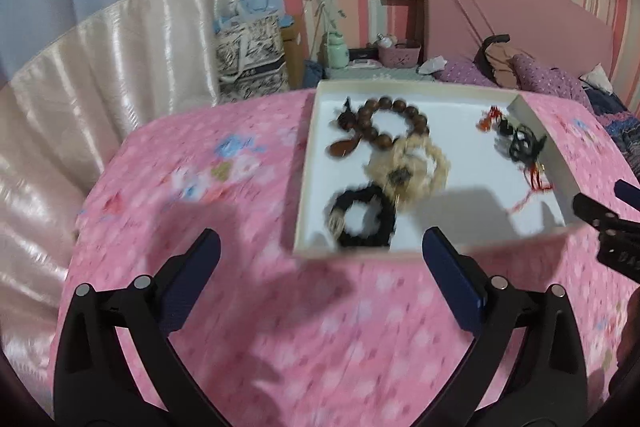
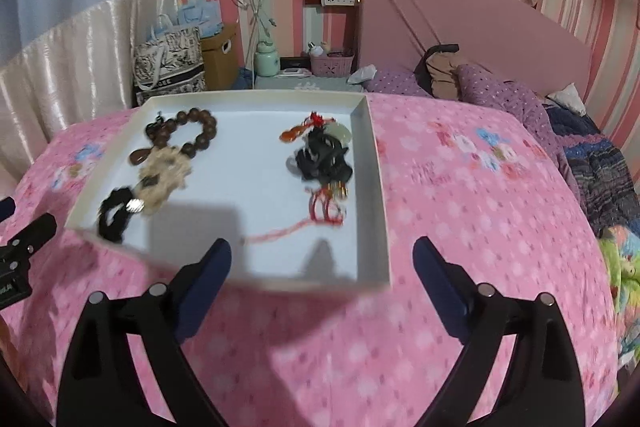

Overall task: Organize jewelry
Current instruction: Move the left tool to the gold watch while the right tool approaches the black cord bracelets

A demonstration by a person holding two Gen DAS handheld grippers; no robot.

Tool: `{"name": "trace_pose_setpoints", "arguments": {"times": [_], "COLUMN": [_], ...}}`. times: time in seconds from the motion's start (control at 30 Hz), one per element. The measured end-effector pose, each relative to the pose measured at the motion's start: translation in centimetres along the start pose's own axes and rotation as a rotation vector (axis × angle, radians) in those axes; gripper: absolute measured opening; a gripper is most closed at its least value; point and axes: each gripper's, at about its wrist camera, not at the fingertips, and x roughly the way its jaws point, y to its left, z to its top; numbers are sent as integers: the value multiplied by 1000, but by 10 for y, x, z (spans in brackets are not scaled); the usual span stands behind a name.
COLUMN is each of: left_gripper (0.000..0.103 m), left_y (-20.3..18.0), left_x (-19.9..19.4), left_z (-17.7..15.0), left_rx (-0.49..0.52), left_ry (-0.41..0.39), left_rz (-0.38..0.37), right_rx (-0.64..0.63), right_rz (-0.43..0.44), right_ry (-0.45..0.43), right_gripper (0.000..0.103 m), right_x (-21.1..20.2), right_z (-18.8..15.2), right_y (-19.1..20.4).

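Several pieces of jewelry lie inside a shallow white tray [image 2: 370,163] set on a bed covered with a pink floral blanket [image 2: 460,195]. At the tray's far left sits a brown wooden bead bracelet [image 2: 196,127], with a brown teardrop pendant [image 2: 138,158] just beside it. A beige fuzzy scrunchie [image 2: 164,173] touches the bracelet's near side, and a black scrunchie [image 2: 114,215] lies against the beige one, near the tray's front left wall. On the right side of the tray, well apart from that group, rests a tangle of black cord [image 2: 320,159] with red tassels [image 2: 326,207] and what appears to be a pale green stone [image 2: 340,133]; motion blur limits detail.

The right gripper [image 2: 322,269] hovers over the tray's near edge, fingers spread wide, holding nothing. The left gripper [image 1: 320,259] hangs at the tray's front left corner, likewise spread wide and holding nothing. Purple dotted pillows [image 2: 492,87] lie farther back, against a pink headboard [image 2: 460,15].
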Motion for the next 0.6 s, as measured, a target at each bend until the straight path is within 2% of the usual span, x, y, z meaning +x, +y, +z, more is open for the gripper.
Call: {"name": "trace_pose_setpoints", "arguments": {"times": [0.1, 0.33, 0.6], "left_gripper": [100, 100, 100], "left_y": [8, 16, 8], "left_x": [-18, -62, -91], "left_z": [-25, -92, -161], "left_rx": [-4, -5, 17], "left_ry": [25, 42, 69], "left_rz": [-26, -71, -107], "right_rx": [10, -33, -30], "right_rz": [11, -9, 6], "right_ry": [5, -8, 27], "right_gripper": [92, 92, 92], "right_x": [-19, -71, -95], "right_z": [-22, -100, -164], "right_y": [-4, -2, 0]}}
